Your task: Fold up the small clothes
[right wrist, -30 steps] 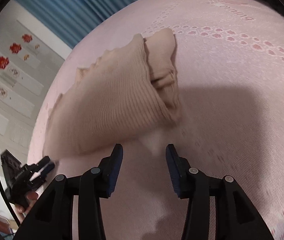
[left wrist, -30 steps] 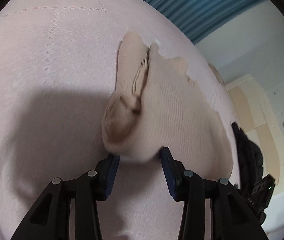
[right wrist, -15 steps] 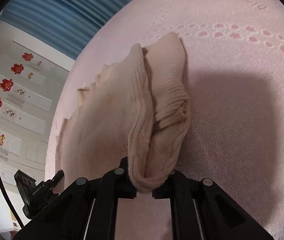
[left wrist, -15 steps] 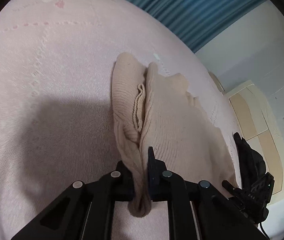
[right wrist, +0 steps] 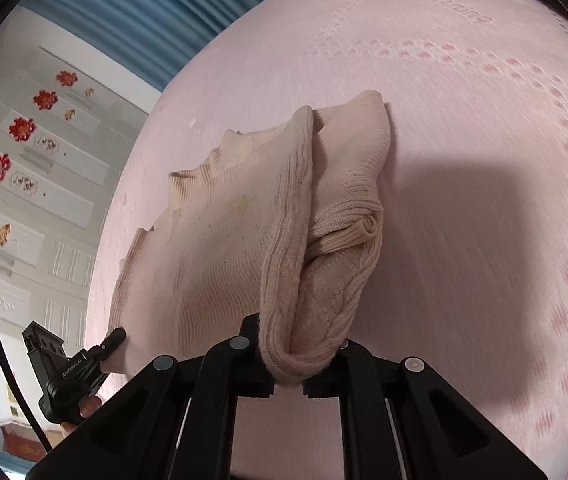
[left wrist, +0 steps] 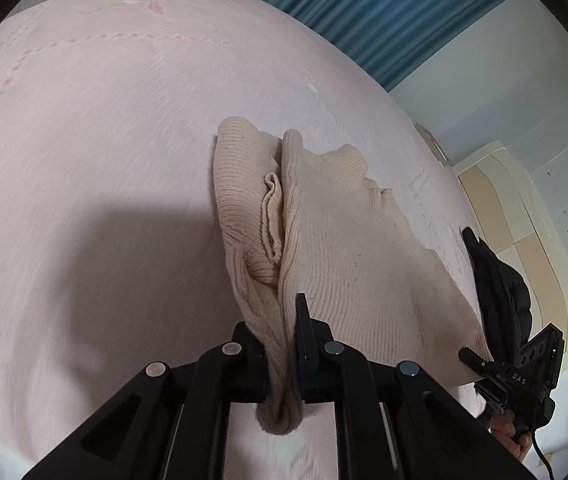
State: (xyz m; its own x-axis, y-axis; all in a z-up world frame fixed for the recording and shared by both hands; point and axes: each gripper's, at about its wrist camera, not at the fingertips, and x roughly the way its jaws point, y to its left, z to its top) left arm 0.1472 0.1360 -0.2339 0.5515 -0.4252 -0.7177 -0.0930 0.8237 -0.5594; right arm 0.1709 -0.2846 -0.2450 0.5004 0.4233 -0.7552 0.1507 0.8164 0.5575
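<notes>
Left wrist view: left tool point(left wrist: 284, 354) closed tight on a bunched edge of the beige knit garment point(left wrist: 348, 264); a roll of fabric bulges out below the jaws. The pinch gathers more than one layer, likely so the doubled edge travels together. Garment fans away from the grip and lies on the pink bedspread point(left wrist: 96, 152), partly lifted near the tool. The other tool point(left wrist: 520, 372) shows at right, at the garment's far corner. Dark cloth point(left wrist: 500, 284) lies beyond it.

Right wrist view: right tool point(right wrist: 296, 364) likewise clamped on a thick fold of the same garment point(right wrist: 220, 248). Opposite tool point(right wrist: 80, 364) visible at left, touching the lower corner. Judgement: both corners of one edge held so it can be carried over as a straight fold line.
</notes>
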